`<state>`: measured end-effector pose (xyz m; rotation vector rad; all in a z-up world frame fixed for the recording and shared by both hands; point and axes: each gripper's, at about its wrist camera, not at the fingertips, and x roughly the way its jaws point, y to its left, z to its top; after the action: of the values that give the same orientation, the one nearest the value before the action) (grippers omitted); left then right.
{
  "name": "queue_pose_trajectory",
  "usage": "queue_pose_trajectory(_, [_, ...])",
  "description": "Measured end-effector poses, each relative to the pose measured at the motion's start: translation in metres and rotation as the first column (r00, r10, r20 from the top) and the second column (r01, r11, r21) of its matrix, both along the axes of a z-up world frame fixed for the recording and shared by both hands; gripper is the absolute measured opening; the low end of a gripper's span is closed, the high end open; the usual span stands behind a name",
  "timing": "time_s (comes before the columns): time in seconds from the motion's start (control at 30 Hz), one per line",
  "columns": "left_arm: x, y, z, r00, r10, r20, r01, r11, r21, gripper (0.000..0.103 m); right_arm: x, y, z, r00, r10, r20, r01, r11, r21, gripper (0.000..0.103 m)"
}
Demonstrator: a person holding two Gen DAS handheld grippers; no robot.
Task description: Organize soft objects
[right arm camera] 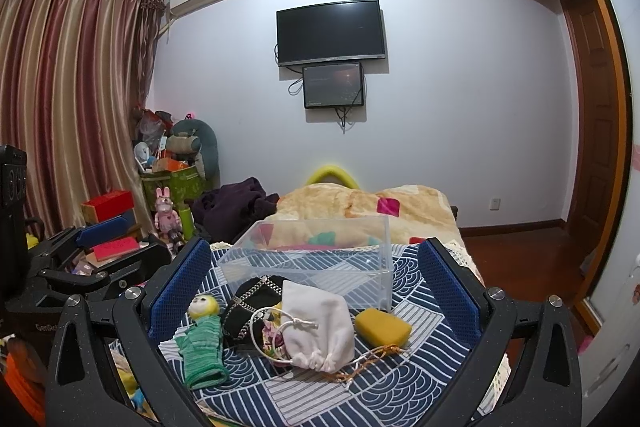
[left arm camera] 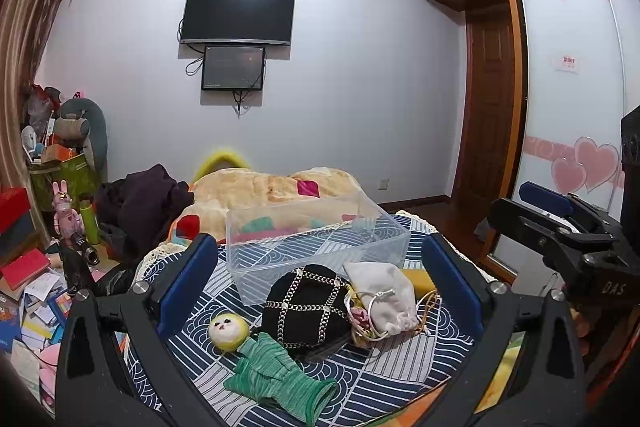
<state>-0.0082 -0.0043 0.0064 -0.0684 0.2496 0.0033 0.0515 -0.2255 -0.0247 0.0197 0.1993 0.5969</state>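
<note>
Altogether one doll (left arm camera: 256, 355), two pouches (right arm camera: 316, 327), one sponge (right arm camera: 383, 325), one bin (left arm camera: 316, 247).

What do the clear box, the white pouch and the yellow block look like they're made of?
Clear box: rigid transparent plastic, glossy; the bedspread pattern shows through its walls. White pouch: soft matte fabric, gathered into folds at a drawstring neck. Yellow block: probably sponge or foam, with a dull, porous-looking surface and rounded edges.
</note>
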Motion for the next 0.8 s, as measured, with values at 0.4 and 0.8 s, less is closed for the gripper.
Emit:
queue_pose_trajectory(0.4, [0.0013,-0.0017,0.0018,1.0,-0.01,-0.005,0.01,1.0,0.004,0.103,-0.0006,-0.0001,-0.0001,1.0,0.0,0.001,0.0,1.0,0.004,0.103])
queue_pose_trajectory(0.8, [0.0009,-0.0025,0.0019,1.0,-0.011,-0.001,0.011,1.0,0.005,0.103,-0.0012,-0.001,0.0011,1.0,0.003,0.002,-0.003,1.0,0.006,0.103])
